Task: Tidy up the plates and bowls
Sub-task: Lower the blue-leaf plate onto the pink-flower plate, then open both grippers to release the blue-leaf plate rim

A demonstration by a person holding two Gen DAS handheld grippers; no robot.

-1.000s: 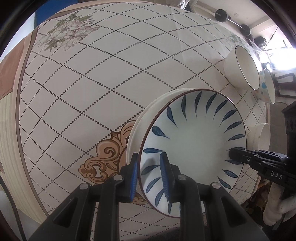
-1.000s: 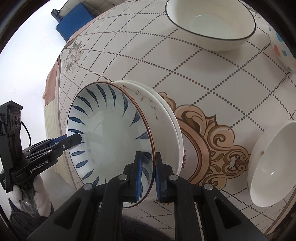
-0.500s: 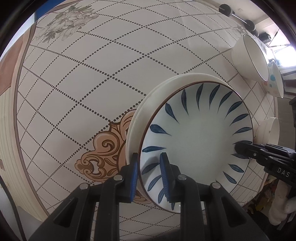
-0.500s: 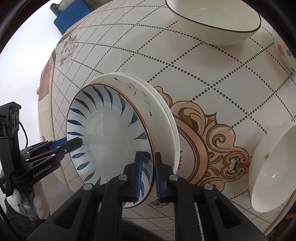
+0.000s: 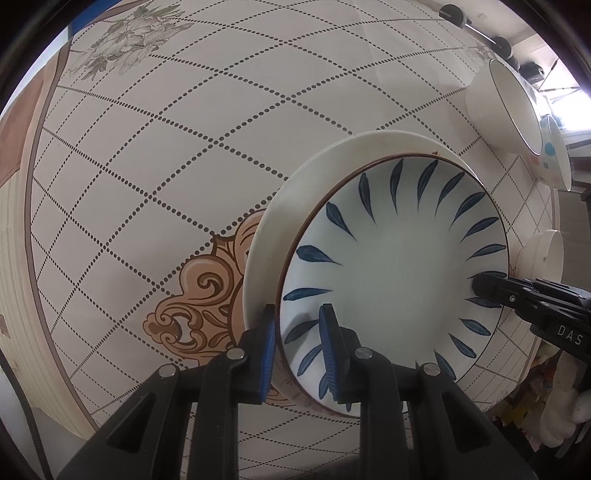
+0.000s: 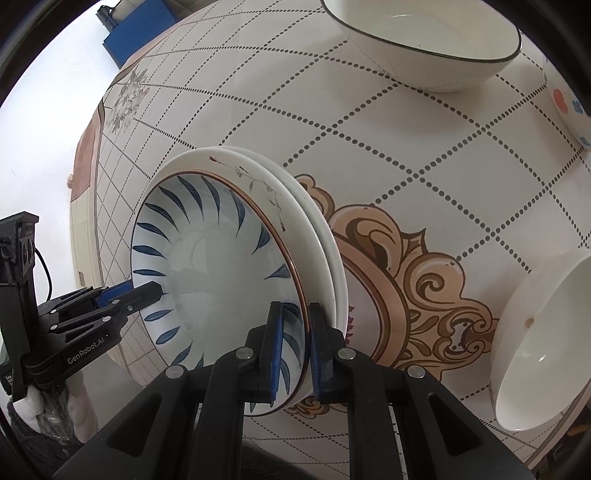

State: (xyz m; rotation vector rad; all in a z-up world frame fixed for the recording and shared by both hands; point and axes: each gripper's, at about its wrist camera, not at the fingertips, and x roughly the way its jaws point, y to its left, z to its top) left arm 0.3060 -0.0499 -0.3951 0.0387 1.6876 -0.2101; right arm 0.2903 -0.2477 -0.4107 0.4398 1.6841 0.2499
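Patterned table (image 5: 192,155): plates (image 6: 328,236), seemingly three bowls (image 6: 436,40).

I log a round table (image 5: 155,155), cream top with dotted diamond grid. Tan scroll medallion (image 6: 424,280) at its centre. Grey flower print (image 5: 129,40) near the rim at 11 o'clock in my left view. Blue box (image 6: 123,33) beyond the table, 11 o'clock, right view.

My jaws are clamping the blue-leaf plate (image 5: 391,273) at opposite rims. It is sitting atop two white plates (image 6: 325,236) on the desk.
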